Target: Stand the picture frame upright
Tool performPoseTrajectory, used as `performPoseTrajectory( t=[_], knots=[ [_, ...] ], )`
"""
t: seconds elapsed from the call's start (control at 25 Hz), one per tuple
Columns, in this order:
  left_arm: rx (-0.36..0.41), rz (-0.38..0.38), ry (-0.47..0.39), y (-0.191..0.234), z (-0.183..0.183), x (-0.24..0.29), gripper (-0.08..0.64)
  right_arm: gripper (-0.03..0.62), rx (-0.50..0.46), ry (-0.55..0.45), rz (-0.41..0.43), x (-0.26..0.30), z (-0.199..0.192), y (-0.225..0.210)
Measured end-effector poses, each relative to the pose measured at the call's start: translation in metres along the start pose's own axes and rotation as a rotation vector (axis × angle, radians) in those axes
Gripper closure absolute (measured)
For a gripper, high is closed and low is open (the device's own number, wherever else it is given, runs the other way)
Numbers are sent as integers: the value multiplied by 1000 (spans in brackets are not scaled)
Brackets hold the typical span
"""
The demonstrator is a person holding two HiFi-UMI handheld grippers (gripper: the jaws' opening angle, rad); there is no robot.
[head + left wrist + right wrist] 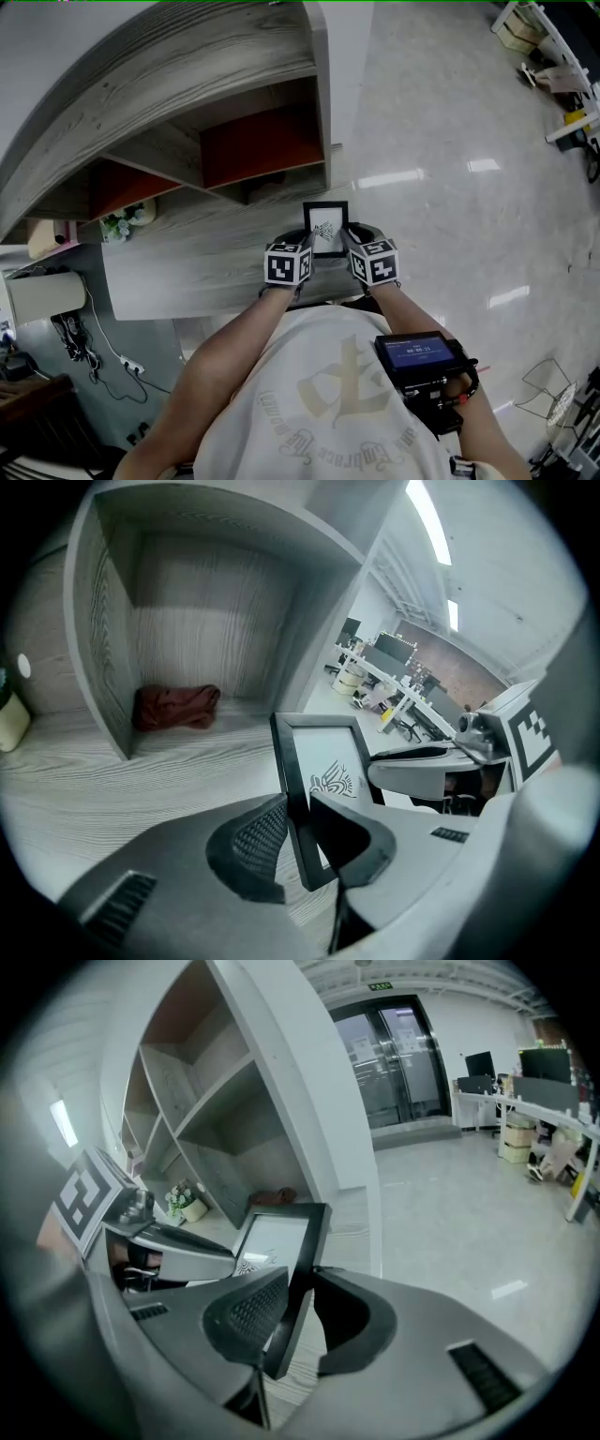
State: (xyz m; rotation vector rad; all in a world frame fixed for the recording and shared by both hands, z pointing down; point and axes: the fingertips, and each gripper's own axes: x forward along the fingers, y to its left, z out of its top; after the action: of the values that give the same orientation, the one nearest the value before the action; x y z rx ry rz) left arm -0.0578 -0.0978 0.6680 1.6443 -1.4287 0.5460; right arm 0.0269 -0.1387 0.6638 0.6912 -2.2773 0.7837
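Observation:
A small black picture frame (326, 228) with a white print is held above the grey wood-grain shelf top (206, 253), near its right end. My left gripper (307, 255) is shut on the frame's left edge (292, 794), and my right gripper (349, 251) is shut on its right edge (302, 1269). In both gripper views the frame stands roughly upright between the jaws, its lower corner lifted off the wood. The left gripper view also shows the right gripper (422, 766) across the frame.
A curved grey shelf unit (178, 103) with open cubbies rises behind the shelf top. A dark red cloth (176, 706) lies in one cubby. A small potted plant (124, 223) sits at the left. The shelf's right edge drops to a glossy floor (450, 187).

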Motion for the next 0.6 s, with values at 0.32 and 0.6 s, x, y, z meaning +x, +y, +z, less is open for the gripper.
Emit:
performPoseTrajectory(
  t=[0.32,0.6],
  knots=[
    [-9,43,-58,-5,23,9,469,502,-71,-37,42,4,26,-18],
    [-13,68,-93,-5,38,16,472,505,-127,-57,60,10,44,-29]
  ],
)
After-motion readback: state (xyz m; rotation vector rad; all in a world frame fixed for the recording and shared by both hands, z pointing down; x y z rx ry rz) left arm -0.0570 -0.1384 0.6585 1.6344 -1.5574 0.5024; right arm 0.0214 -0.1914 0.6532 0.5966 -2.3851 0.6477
